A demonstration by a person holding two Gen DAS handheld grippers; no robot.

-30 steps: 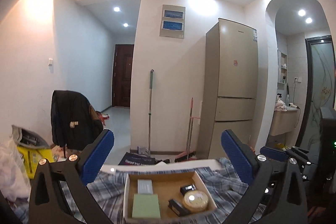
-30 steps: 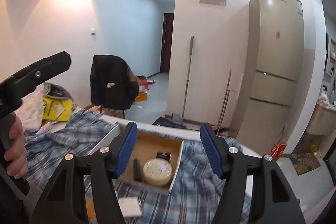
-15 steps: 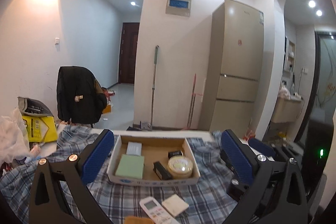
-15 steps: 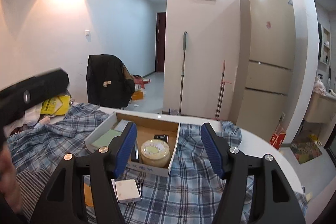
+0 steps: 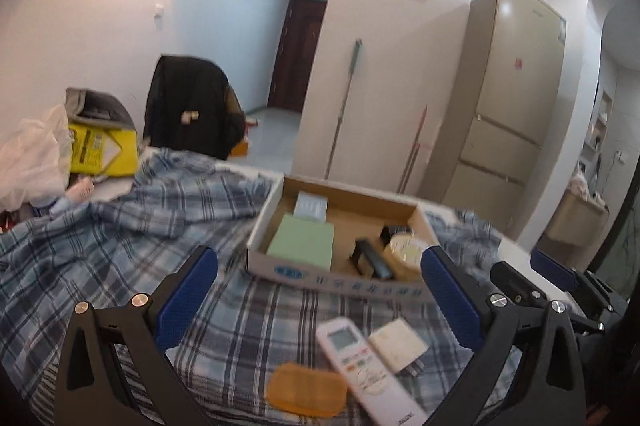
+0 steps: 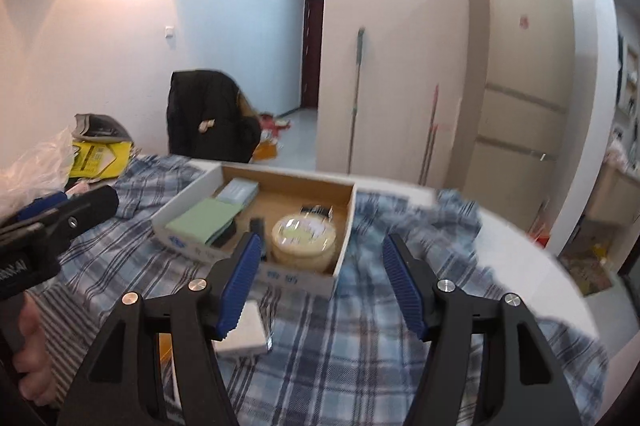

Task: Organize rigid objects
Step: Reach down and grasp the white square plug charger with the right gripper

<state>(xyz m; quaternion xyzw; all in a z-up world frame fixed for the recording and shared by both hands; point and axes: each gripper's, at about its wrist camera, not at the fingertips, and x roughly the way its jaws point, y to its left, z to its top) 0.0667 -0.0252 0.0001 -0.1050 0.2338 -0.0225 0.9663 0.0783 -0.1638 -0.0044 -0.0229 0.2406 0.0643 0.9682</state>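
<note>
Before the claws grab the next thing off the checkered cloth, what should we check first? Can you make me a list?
1. Left claw open with nothing in it: ok.
2. Right claw open with nothing in it: ok.
3. Things left outside to tidy: ok. The remote, white square block and orange pad lie on the cloth.
4. Room in the cardboard box: ok, bare bottom shows in its middle, between the green pad and round tin.
5. Remote free to lift: cannot tell, it touches or overlaps the white block.
6. The two claws apart from each other: ok.
</note>
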